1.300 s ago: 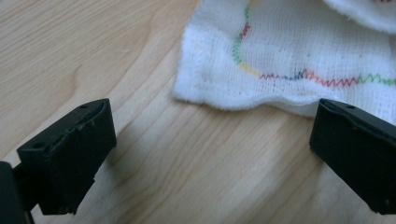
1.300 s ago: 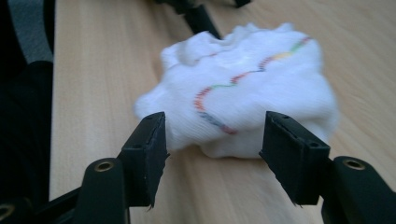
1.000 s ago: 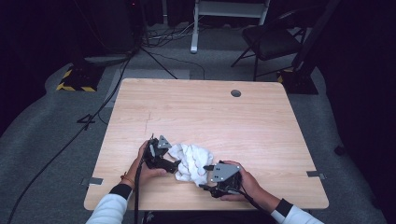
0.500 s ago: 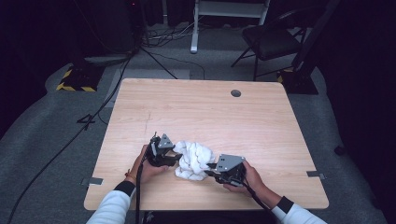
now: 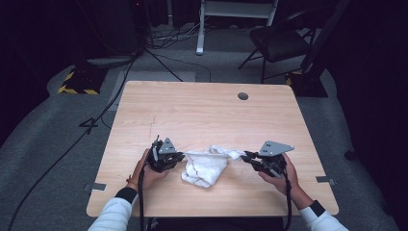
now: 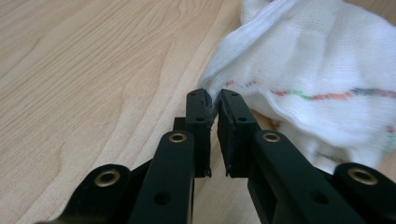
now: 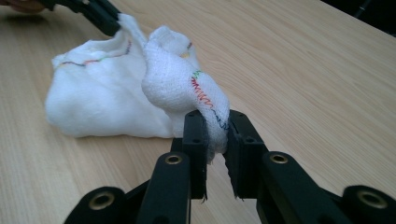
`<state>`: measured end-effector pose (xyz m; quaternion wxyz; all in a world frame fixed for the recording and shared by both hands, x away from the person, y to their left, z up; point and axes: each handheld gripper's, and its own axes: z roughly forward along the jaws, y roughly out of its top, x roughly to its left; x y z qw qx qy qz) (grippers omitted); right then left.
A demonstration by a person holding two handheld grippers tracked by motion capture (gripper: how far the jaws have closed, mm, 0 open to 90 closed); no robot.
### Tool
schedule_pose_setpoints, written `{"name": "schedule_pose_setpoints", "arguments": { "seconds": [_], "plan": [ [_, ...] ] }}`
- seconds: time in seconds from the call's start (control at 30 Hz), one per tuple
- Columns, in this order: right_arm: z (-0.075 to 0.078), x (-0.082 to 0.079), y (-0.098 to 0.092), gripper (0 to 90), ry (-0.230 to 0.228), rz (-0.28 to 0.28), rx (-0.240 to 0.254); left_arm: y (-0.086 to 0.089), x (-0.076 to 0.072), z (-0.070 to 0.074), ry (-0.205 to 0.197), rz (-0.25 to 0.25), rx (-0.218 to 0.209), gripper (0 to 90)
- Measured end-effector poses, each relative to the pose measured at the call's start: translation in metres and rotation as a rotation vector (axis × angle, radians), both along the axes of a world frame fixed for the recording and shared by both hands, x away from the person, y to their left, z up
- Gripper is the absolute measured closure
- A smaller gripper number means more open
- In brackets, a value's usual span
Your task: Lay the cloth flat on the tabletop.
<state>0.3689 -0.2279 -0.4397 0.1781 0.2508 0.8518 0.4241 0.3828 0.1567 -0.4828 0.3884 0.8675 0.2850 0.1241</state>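
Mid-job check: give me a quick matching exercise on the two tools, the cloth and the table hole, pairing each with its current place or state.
Things:
1. left tool
2. right tool
3. white cloth
4. round hole

Places or states:
A. far side of the table, right of centre
B. bunched between both tools
C. shut on the cloth's right end
D. shut on the cloth's left edge

Pairs: 1-D, 2-C, 3-B, 4-A
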Motion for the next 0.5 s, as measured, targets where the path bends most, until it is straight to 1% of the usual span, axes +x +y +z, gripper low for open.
{"name": "schedule_pose_setpoints", "arguments": {
  "seconds": [0.03,0.13,0.17,0.2,0.27,0.33,0.37,0.4,0.47,0.5],
  "plan": [
    [-0.001,0.001,-0.005,78.7,0.009,-0.018,0.003,-0.001,-0.002,0.001,-0.001,-0.002,-0.003,85.7],
    [-0.007,0.004,-0.019,76.7,0.047,-0.062,0.0,-0.007,-0.008,0.004,-0.005,-0.05,-0.004,87.1],
    [-0.009,0.005,-0.023,74.6,0.058,-0.07,-0.006,-0.01,-0.01,0.004,-0.008,-0.065,0.003,87.0],
    [-0.012,0.005,-0.027,71.7,0.061,-0.078,-0.018,-0.013,-0.011,0.004,-0.007,-0.07,0.005,85.2],
    [-0.015,0.005,-0.033,61.8,0.071,-0.099,-0.041,-0.019,-0.01,0.003,-0.007,-0.056,0.01,74.3],
    [-0.017,0.006,-0.04,57.8,0.079,-0.126,-0.045,-0.022,-0.006,0.002,0.0,-0.039,0.012,64.5],
    [-0.017,0.006,-0.043,54.6,0.083,-0.136,-0.043,-0.023,-0.004,0.001,0.008,-0.016,0.009,57.6],
    [-0.016,0.007,-0.046,52.0,0.084,-0.143,-0.041,-0.023,0.0,0.001,0.014,0.0,0.006,52.6],
    [-0.015,0.008,-0.049,51.2,0.085,-0.152,-0.021,-0.022,0.008,0.002,0.026,0.03,-0.015,46.3],
    [-0.014,0.009,-0.049,50.1,0.08,-0.152,-0.022,-0.023,0.012,0.003,0.022,0.047,-0.017,41.7]
  ]
}}
